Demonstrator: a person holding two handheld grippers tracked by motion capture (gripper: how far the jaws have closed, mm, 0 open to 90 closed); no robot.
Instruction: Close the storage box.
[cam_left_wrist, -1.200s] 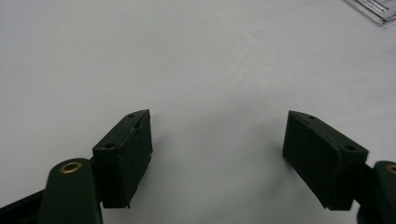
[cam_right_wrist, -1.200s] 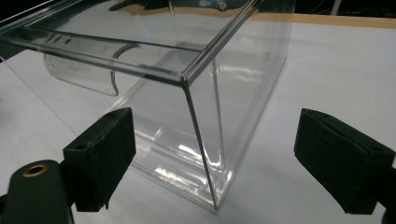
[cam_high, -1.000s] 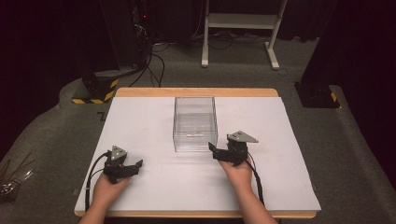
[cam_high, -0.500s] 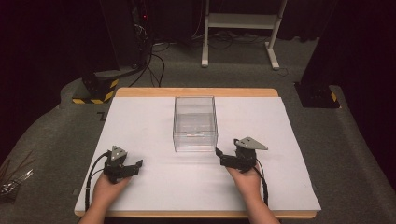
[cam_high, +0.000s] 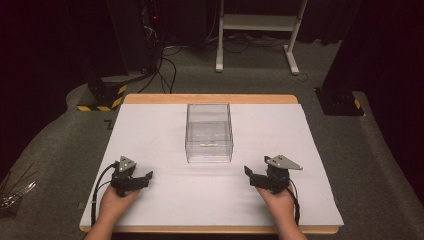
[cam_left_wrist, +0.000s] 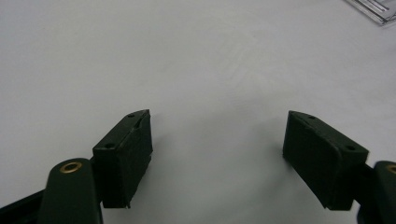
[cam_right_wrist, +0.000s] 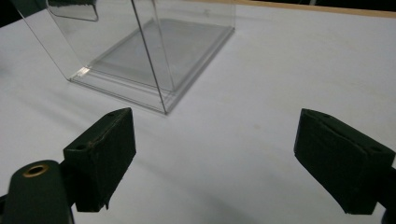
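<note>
While the clear plastic box (cam_high: 209, 132) sits mid-frame, the left gripper (cam_high: 145, 177) and right gripper (cam_high: 248, 173) both gape wide, holding nothing, low over the white table (cam_high: 200, 200).

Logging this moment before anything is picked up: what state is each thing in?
Clear box: upright on the white table cover, open at the top, nothing seen inside.
Left gripper: open, jaws wide apart, holding nothing, over bare cover.
Right gripper: open, holding nothing, apart from the box.
White table cover: flat.
</note>
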